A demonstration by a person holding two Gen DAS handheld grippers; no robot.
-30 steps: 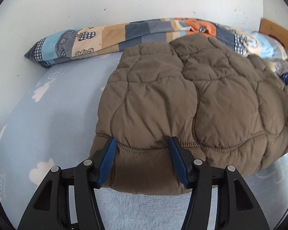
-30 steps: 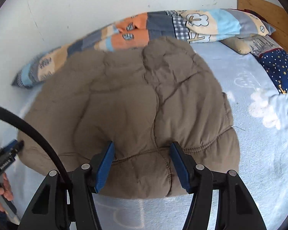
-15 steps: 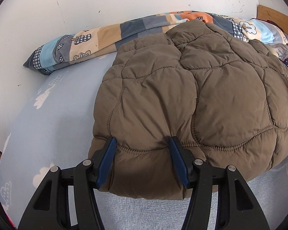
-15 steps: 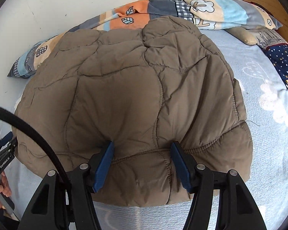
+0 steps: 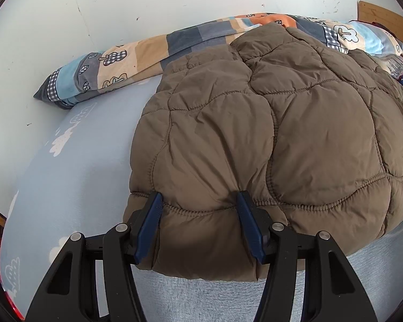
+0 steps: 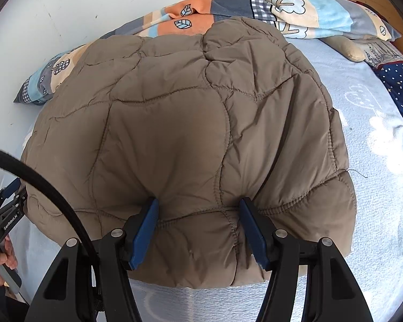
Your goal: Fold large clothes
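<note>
Left gripper (image 5: 198, 222) clamped on near hem of brown quilted puffer jacket (image 5: 268, 139); right gripper (image 6: 198, 228) likewise. Jacket lying doubled on blue bed (image 5: 75, 166), apparently 1 fold made; probably needs further folding, then letting go.

jacket (image 5: 295, 139): brown quilted | sheet (image 5: 75, 177): pale blue, white clouds | quilt (image 6: 290, 8): patchwork, possibly leaf prints
</note>
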